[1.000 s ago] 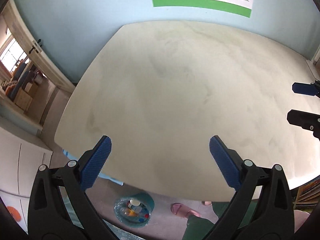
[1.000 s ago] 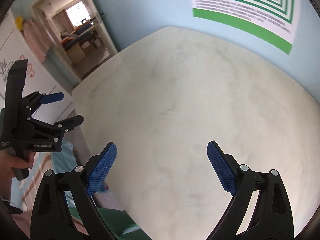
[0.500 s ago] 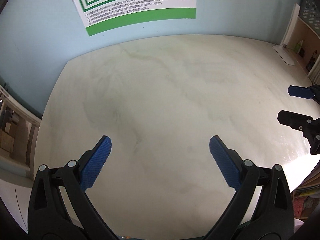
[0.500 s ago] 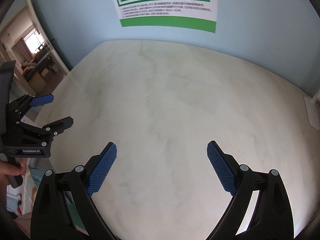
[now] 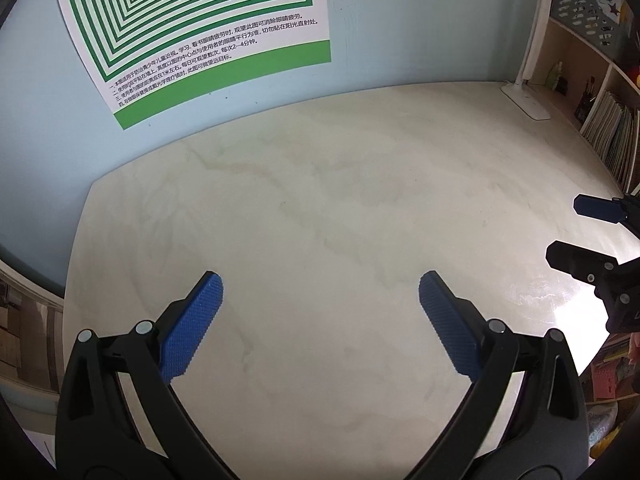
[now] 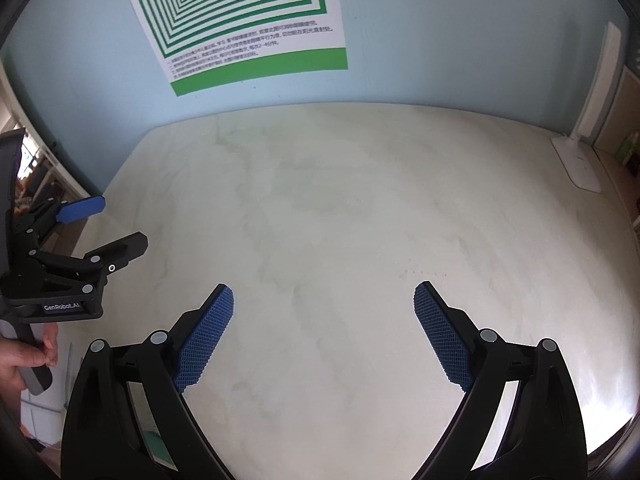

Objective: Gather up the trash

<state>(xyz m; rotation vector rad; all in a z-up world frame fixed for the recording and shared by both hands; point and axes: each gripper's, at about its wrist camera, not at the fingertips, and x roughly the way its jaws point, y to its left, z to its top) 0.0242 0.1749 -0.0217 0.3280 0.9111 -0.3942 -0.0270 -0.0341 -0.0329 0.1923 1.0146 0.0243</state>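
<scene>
**Trash not locatable; both grippers open above the tabletop**

Trash does not appear in either wrist view, so we cannot tell where it is, how it looks, or which way its long axis runs. We hold the left gripper (image 5: 320, 280) above the pale marbled table (image 5: 320, 200) with its blue-padded jaws spread wide and nothing between them. The right gripper (image 6: 324, 291) stands the same way, jaws wide apart and holding nothing. The two tools are side by side, well apart, both facing the light blue wall (image 5: 400, 40). In the right wrist view the left hand (image 6: 20, 356) grips the handle of its tool. The table's far edge meets the wall beneath a green-striped poster (image 5: 200, 40). Its left edge curves off toward a doorway. At the far right corner stands a white desk lamp (image 5: 528, 100), with a bookshelf (image 5: 608, 128) just beyond. Bare tabletop lies ahead of both grippers.
</scene>
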